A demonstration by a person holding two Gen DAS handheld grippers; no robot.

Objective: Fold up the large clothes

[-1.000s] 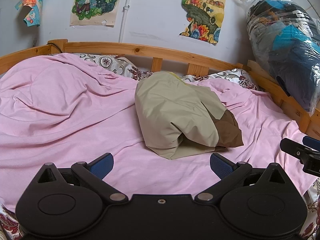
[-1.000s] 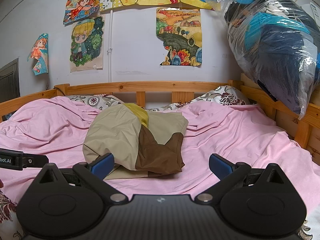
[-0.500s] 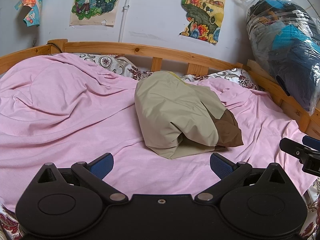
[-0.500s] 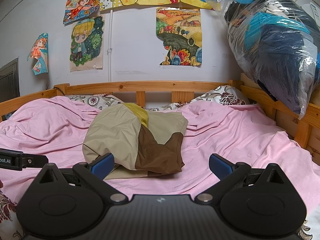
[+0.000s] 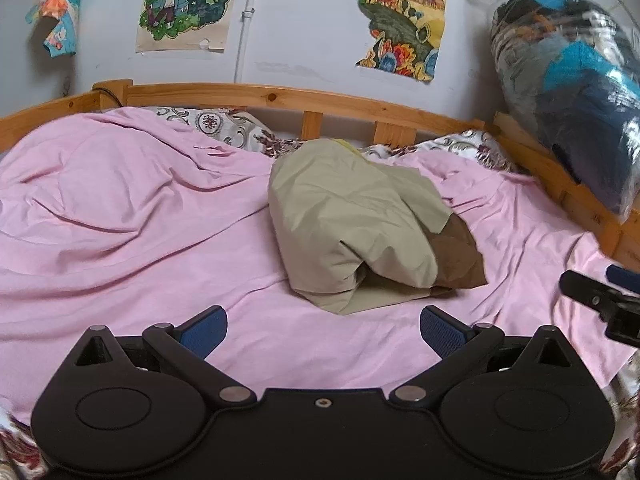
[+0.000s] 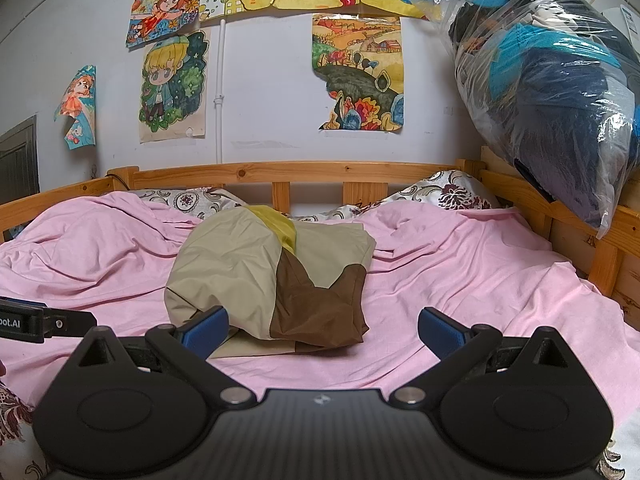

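Observation:
A bunched garment in beige, brown and a bit of yellow [image 5: 356,220] lies in a heap on the pink sheet [image 5: 120,208] in the middle of the bed. It also shows in the right wrist view [image 6: 272,276]. My left gripper [image 5: 322,330] is open and empty, hovering above the sheet just short of the heap. My right gripper [image 6: 322,330] is open and empty, close in front of the heap's near edge. The right gripper's finger shows at the right edge of the left wrist view [image 5: 600,300].
A wooden bed rail [image 6: 304,170] runs round the back and right side. Patterned pillows [image 6: 448,192] lie by the rail. A big clear plastic bag of dark and blue clothes [image 6: 552,92] rests on the right rail. Posters hang on the wall.

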